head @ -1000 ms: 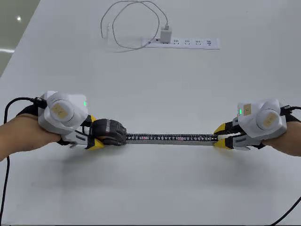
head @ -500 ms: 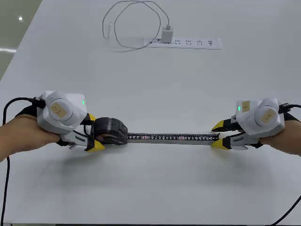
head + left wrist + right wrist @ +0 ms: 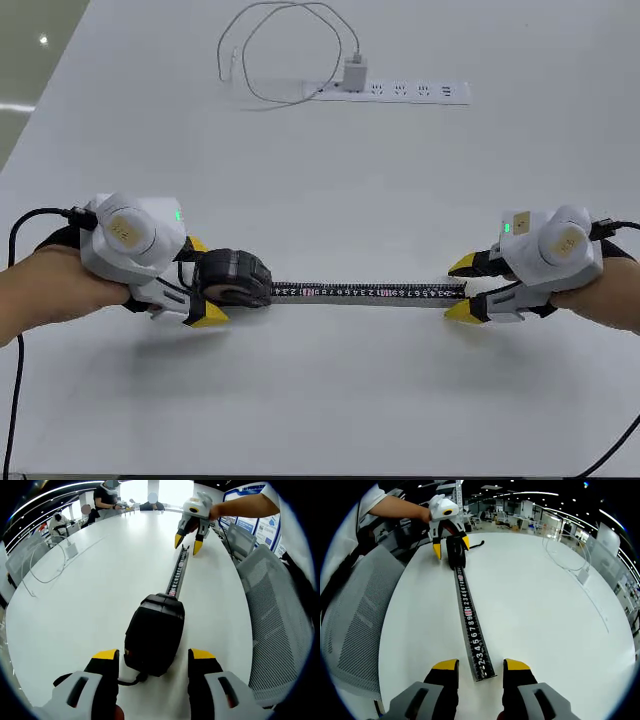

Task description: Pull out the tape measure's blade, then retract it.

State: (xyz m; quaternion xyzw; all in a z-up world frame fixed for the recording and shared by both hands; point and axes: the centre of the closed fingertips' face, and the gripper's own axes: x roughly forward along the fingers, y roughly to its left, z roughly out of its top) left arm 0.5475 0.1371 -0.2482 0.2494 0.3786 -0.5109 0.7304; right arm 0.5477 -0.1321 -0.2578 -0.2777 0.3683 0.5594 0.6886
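The black tape measure case (image 3: pixel 232 279) rests on the white table (image 3: pixel 330 400), its blade (image 3: pixel 370 292) drawn out flat to the right. My left gripper (image 3: pixel 203 280) is open, and its yellow-tipped fingers stand either side of the case (image 3: pixel 154 632) with small gaps. At the blade's free end my right gripper (image 3: pixel 461 289) is open too. In the right gripper view the blade (image 3: pixel 470 620) ends on the table between the spread fingers of that gripper (image 3: pixel 481 665), untouched. The right gripper (image 3: pixel 187 544) shows far off along the blade (image 3: pixel 177 575).
A white power strip (image 3: pixel 395 91) with a plugged charger (image 3: pixel 353 73) and a looped white cable (image 3: pixel 270 40) lies at the table's far side. Black cords trail from both grippers. A grey mesh chair (image 3: pixel 270 620) stands along the near edge.
The jaws of both grippers have spread wider. The right gripper's fingers have come off the blade's end. The case and the drawn-out blade lie about where they were.
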